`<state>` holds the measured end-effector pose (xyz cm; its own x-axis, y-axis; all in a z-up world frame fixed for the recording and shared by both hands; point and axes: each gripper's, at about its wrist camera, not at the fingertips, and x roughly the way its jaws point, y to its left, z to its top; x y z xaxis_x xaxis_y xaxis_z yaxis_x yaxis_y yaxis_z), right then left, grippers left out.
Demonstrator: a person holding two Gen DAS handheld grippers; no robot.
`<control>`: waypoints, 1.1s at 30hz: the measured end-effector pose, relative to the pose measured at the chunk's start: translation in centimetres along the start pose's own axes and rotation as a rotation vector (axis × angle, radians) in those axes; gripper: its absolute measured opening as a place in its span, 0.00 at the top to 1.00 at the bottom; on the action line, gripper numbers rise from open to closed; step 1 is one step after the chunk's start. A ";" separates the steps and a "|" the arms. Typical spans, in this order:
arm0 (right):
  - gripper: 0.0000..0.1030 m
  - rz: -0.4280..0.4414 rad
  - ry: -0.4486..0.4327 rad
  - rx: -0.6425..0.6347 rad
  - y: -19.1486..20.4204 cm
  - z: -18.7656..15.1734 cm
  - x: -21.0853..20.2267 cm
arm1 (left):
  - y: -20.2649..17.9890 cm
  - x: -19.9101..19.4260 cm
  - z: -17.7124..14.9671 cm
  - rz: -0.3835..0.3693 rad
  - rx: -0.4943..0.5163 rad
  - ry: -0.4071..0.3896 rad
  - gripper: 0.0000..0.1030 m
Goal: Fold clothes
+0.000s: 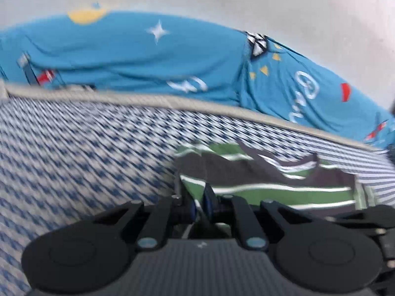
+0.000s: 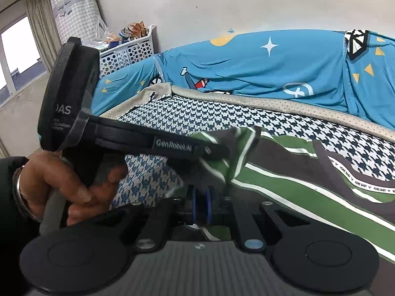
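Striped garment (image 2: 296,172) being pinched by both grippers on the houndstooth bedcover (image 2: 197,113).

The left gripper (image 2: 217,150) and the right gripper (image 2: 201,204) are each closing tight on a lifted corner of the green, grey and white cloth; the rest is lying flat on the bed, near the blue printed quilt (image 2: 271,69) by the wall.

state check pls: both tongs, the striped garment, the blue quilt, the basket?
left tongs: shut on striped garment
right tongs: shut on striped garment
striped garment: mostly flat on the bed, left corner lifted and bunched
blue quilt: heaped along the wall
white basket: upright, full
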<state>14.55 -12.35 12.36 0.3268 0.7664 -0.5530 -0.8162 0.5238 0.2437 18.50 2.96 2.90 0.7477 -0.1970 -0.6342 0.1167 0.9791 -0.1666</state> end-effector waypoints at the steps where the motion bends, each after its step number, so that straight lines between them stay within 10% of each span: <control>1: 0.89 -0.009 0.003 0.002 -0.1 -0.1 -0.1 | 0.0 0.0 0.2 0.042 0.032 -0.016 0.93; 9: 0.89 -0.081 0.012 0.038 -1.4 0.0 -0.7 | 3.2 1.0 1.9 0.265 0.100 -0.075 0.95; 27: 0.70 -0.534 -0.094 0.137 -10.6 -0.3 -7.1 | 8.4 3.2 4.7 0.379 0.008 -0.039 0.95; 33: 0.66 -0.637 -0.088 0.180 -13.6 -0.9 -8.1 | 9.6 4.0 5.0 0.533 -0.036 0.002 0.89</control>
<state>22.58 -25.99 12.77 0.7629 0.3099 -0.5674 -0.3607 0.9324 0.0242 25.84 11.78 2.51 0.6958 0.3274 -0.6393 -0.3020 0.9409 0.1532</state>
